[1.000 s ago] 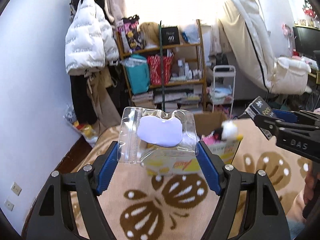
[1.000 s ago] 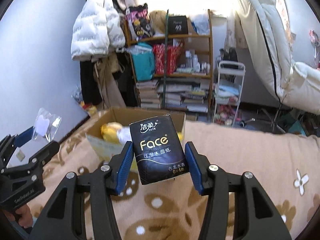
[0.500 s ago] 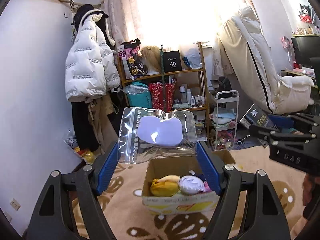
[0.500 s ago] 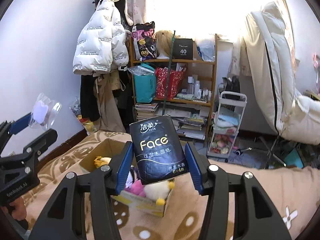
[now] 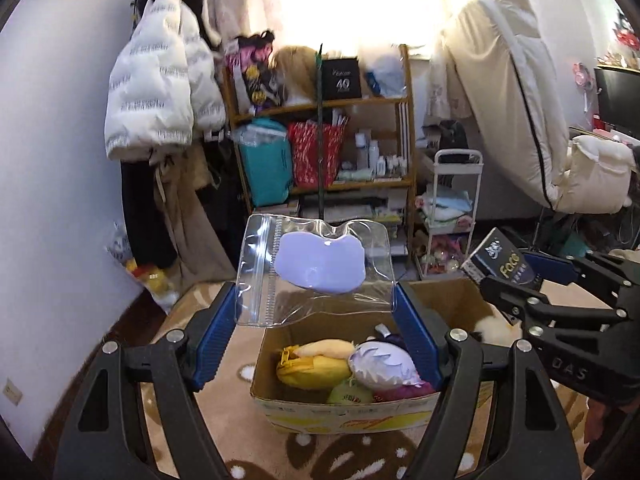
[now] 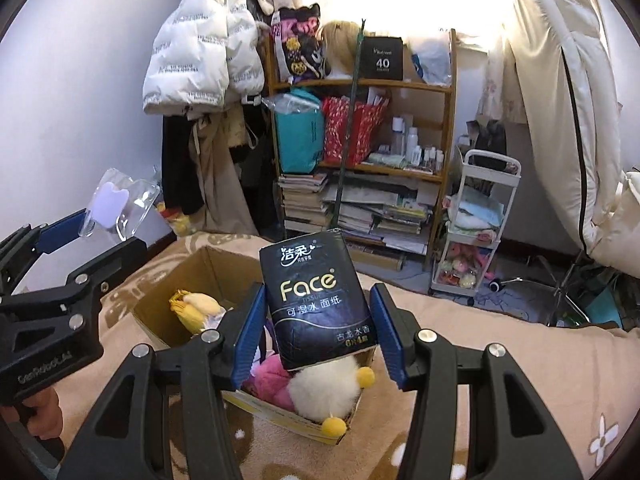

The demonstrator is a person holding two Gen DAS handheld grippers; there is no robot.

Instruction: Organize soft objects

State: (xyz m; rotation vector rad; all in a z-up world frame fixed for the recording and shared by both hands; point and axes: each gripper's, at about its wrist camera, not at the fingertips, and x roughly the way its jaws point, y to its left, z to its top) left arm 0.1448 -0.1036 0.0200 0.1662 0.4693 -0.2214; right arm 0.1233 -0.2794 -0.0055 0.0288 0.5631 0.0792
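My left gripper point(image 5: 316, 320) is shut on a clear zip bag point(image 5: 316, 276) with a lilac soft pad inside, held above the near-left part of a cardboard box point(image 5: 344, 412). My right gripper point(image 6: 318, 328) is shut on a black "Face" tissue pack point(image 6: 316, 296), held above the same box point(image 6: 200, 272). The box holds several plush toys: a yellow one point(image 5: 316, 368), a purple-white one point(image 5: 384, 364), a white one with yellow feet point(image 6: 324, 392) and a pink one point(image 6: 268, 376). The left gripper and its bag also show in the right wrist view point(image 6: 116, 204).
The box sits on a beige blanket point(image 6: 520, 380) with brown and white patterns. Behind stand a wooden shelf point(image 6: 360, 128) with bags and books, a white trolley point(image 6: 476, 232), a hung white jacket point(image 5: 156, 92) and a cream chair point(image 5: 528, 128).
Both grippers have come down closer over the box with their loads still held. The box now fills more of both views, and the toys inside show.
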